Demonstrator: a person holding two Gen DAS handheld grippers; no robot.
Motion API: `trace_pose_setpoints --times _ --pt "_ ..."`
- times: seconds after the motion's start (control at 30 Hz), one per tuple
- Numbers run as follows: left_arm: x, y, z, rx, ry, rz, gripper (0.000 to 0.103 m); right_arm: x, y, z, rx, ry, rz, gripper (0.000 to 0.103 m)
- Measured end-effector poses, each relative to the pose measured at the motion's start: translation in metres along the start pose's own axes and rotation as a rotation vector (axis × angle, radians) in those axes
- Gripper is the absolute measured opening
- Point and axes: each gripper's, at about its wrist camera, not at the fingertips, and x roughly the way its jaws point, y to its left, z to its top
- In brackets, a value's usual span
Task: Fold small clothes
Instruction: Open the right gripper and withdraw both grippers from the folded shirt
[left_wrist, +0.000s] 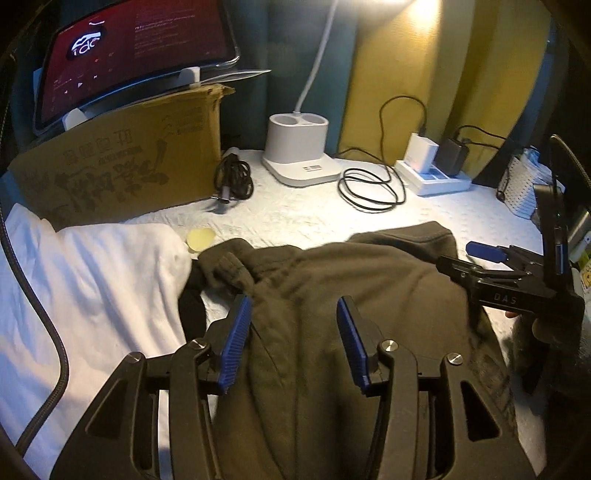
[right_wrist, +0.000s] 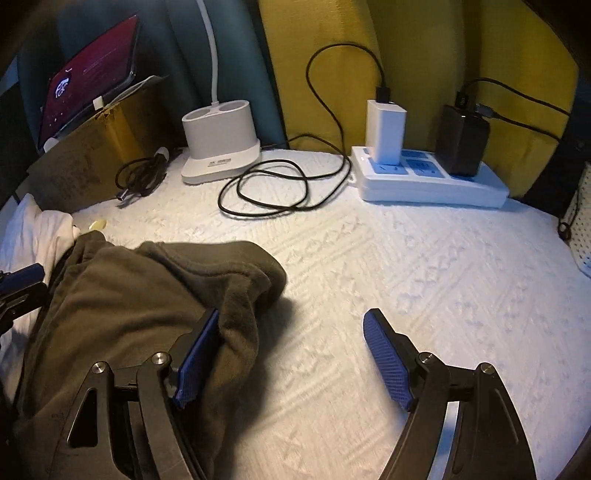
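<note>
1. Olive fleece garment (left_wrist: 332, 295) lies crumpled on the white textured cover (right_wrist: 406, 266), in front of the lamp base (left_wrist: 297, 147).
2. L gripper (left_wrist: 293, 332): jaws partly spread over the garment, fabric between the blue pads, pads not pressing it.
3. R gripper (right_wrist: 291, 354): jaws spread wide; left pad touches the garment's edge, other pad over bare cover.
4. White cloth (left_wrist: 92, 280) left of the garment, touching it.
5. Power strip (right_wrist: 428, 181) w/ chargers right of the lamp base.

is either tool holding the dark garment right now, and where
Neither grips it. The right tool is open beside the dark garment; the left tool stands apart over its middle.
</note>
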Motion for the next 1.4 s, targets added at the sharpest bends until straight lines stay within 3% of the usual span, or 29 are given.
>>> trace_pose_setpoints --times 0.27,1.4 --pt "-0.003 -0.013 -0.013 -0.017 0.019 -0.034 0.053 -0.021 -0.010 -0.014 0.018 0.011 -0.008 0.080" --pt "-0.051 -0.124 -0.075 0.133 0.051 -0.116 0.054 -0.134 -0.042 -0.121 0.070 -0.031 -0.042 0.080"
